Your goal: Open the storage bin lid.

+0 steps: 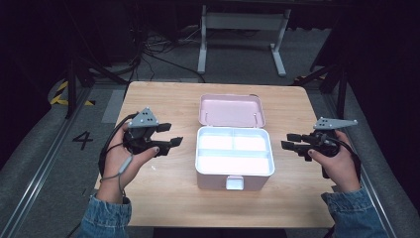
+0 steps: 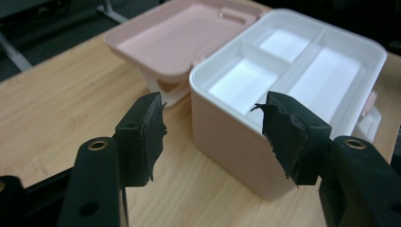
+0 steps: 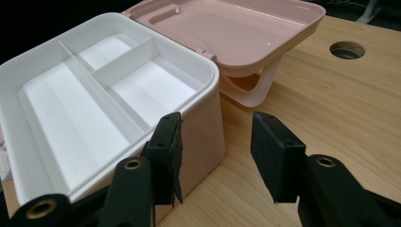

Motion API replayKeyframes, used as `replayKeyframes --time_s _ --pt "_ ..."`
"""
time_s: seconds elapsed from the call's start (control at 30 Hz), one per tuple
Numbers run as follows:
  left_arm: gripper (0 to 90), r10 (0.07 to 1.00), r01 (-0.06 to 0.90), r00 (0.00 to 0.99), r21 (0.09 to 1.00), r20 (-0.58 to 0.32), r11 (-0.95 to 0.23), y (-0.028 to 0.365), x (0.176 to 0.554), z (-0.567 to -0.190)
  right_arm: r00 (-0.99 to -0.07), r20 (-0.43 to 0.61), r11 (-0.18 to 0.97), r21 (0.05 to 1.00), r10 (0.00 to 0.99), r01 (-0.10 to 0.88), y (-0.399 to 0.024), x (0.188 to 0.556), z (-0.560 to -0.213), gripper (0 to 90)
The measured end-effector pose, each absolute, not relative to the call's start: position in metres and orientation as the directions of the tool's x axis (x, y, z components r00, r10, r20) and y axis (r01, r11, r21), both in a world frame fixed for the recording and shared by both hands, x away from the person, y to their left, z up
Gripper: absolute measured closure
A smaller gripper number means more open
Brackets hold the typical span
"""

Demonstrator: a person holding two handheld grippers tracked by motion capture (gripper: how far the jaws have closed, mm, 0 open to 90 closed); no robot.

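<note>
A pink box (image 1: 234, 177) stands mid-table with its lid (image 1: 231, 110) swung back flat behind it. Inside sits a white tray (image 1: 234, 150) split into three compartments, all bare. My left gripper (image 1: 170, 135) hovers to the box's left, jaws open and pointing at its side, nothing between them. In the left gripper view the box (image 2: 236, 142) lies just beyond the open gripper (image 2: 210, 137). My right gripper (image 1: 291, 141) is held to the box's right, open and empty. The right gripper view has that gripper (image 3: 215, 158) at the box's near corner (image 3: 208, 142), with the tray (image 3: 94, 109) to its left.
The wooden table (image 1: 163, 198) has bare room in front of the box and on both sides. A round cable hole (image 3: 347, 49) is in the tabletop beyond the lid. A white table frame (image 1: 242, 34) and cables lie on the floor behind.
</note>
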State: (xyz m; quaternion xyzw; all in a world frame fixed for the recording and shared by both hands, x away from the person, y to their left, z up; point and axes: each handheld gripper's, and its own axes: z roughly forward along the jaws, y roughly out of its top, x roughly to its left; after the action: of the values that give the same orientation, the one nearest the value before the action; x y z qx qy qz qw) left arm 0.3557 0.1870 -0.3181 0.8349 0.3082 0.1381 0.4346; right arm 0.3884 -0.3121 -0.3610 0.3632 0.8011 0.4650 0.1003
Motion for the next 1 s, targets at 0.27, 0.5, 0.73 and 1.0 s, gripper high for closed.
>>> replayKeyframes --time_s 0.27,0.5,0.73,1.0 --pt "38.4 0.681 0.457 0.728 0.797 -0.079 -0.396 0.204 0.348 -0.346 -0.695 0.177 0.307 0.802 0.697 0.512 -0.317 0.389 -0.365 54.4" --pt "38.2 0.742 0.521 0.668 0.745 -0.052 -0.417 0.208 0.354 -0.368 -0.685 0.178 0.320 0.783 0.706 0.534 -0.317 0.393 -0.371 53.8" --pt "36.7 0.760 0.587 0.648 0.666 -0.048 -0.459 0.214 0.357 -0.387 -0.683 0.176 0.353 0.749 0.709 0.560 -0.314 0.399 -0.383 52.7" --pt "35.9 0.765 0.643 0.642 0.578 -0.048 -0.503 0.216 0.360 -0.408 -0.682 0.153 0.393 0.718 0.715 0.574 -0.307 0.403 -0.396 51.4"
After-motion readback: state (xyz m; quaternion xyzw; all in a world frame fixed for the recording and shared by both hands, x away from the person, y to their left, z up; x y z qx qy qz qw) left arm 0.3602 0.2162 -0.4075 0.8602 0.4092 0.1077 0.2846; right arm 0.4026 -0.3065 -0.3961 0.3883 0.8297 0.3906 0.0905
